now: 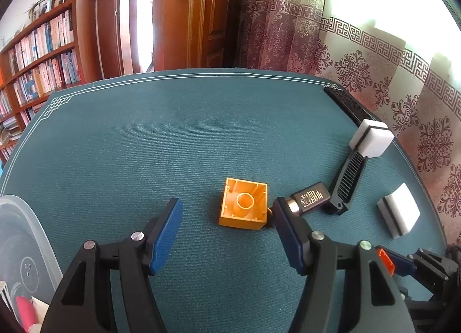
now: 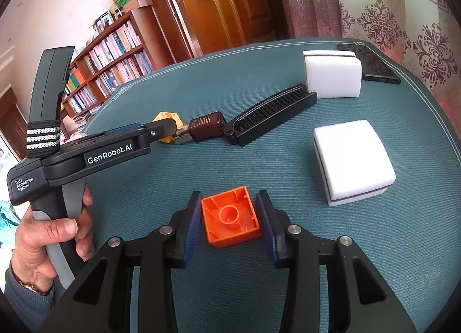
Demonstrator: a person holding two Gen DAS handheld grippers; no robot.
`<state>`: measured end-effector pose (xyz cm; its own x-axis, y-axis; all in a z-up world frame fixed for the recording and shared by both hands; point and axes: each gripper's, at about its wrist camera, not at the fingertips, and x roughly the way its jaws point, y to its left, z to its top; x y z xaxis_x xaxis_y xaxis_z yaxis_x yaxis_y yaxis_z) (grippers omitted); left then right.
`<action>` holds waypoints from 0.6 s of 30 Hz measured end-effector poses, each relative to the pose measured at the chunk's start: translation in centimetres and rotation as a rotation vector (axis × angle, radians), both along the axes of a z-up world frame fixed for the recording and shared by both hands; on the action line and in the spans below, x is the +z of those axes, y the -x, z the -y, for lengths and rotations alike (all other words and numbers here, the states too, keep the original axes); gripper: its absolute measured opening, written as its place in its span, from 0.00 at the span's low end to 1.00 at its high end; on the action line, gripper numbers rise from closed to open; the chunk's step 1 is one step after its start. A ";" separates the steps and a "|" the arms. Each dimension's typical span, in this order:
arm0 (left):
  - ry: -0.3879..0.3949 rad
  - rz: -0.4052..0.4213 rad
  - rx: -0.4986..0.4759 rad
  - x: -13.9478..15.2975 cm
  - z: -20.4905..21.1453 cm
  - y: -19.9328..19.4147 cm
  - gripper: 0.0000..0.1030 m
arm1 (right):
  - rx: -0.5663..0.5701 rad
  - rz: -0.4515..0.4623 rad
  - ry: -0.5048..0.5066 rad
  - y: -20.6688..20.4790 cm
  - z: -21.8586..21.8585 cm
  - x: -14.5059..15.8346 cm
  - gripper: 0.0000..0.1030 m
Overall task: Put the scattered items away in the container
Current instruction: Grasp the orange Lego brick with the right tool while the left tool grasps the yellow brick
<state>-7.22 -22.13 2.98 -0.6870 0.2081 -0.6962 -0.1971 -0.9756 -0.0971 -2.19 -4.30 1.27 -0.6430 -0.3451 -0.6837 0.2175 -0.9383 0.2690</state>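
Between the right gripper's [image 2: 229,219] jaws sits the orange block [image 2: 230,220], hollow side up on the tabletop [image 2: 317,261]; the blue pads flank its two sides with a sliver of gap on the right and near contact on the left, so the jaws are partly closed around it, not clearly clamping. A risk, as I judge it: the block's thin walls are smooth, and if the pads close off-centre it could twist or skid out. Just beyond and to the right lies a white sponge [image 2: 353,161], close enough to be nudged on a careless lift. Over at the left gripper [image 1: 227,232], the jaws stand wide open and empty, with the yellow block [image 1: 244,207] just ahead between the tips; the right-hand tip is almost against the brown lipstick tube [image 1: 309,197], which could roll if bumped. A black comb [image 1: 347,180] lies past it. Near the left jaw's outer side is the clear plastic container [image 1: 23,246]. A hand [image 2: 54,241] grips the left tool's handle upright, fingers wrapped round it.
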 end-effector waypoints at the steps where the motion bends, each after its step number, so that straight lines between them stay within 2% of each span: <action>1: 0.001 -0.001 -0.004 0.0 0.0 0.1 0.67 | 0.000 0.000 -0.002 0.1 0.0 0.0 0.41; 9: -0.060 0.030 0.030 -0.1 1.0 0.9 0.67 | 0.000 -0.001 -0.003 0.2 0.0 0.0 0.41; 18: 0.052 0.038 0.036 -0.6 0.3 0.4 0.67 | 0.000 -0.001 -0.001 0.2 0.0 0.1 0.41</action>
